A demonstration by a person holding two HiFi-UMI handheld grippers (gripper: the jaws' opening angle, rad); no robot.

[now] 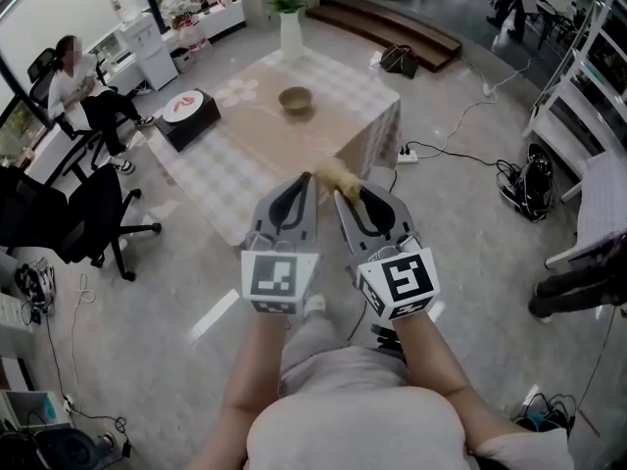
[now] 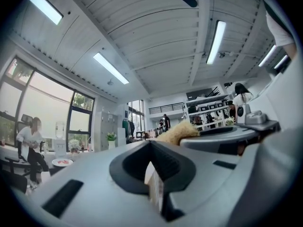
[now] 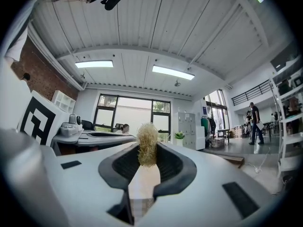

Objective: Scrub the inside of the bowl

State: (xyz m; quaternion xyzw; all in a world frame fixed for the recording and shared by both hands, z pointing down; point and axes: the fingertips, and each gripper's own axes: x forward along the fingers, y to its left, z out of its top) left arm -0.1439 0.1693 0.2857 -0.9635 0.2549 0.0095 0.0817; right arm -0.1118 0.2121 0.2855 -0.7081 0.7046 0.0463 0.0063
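the bowl [image 1: 295, 100] sits on the checked tabletop [image 1: 245, 155] in the upper middle of the head view, well apart from both claws. the right claw [image 1: 340, 194] is clamped on a straw-coloured scrubber [image 1: 337, 173]; the left claw [image 1: 307, 178] is closed with nothing in it

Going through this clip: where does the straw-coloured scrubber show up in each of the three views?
Head view: scrubber at centre, sticking out of the tips of the right gripper.
Left gripper view: right of centre, beyond this gripper's own jaws.
Right gripper view: dead centre, clamped between the jaws.
Shared landmark: white vase with a green plant.
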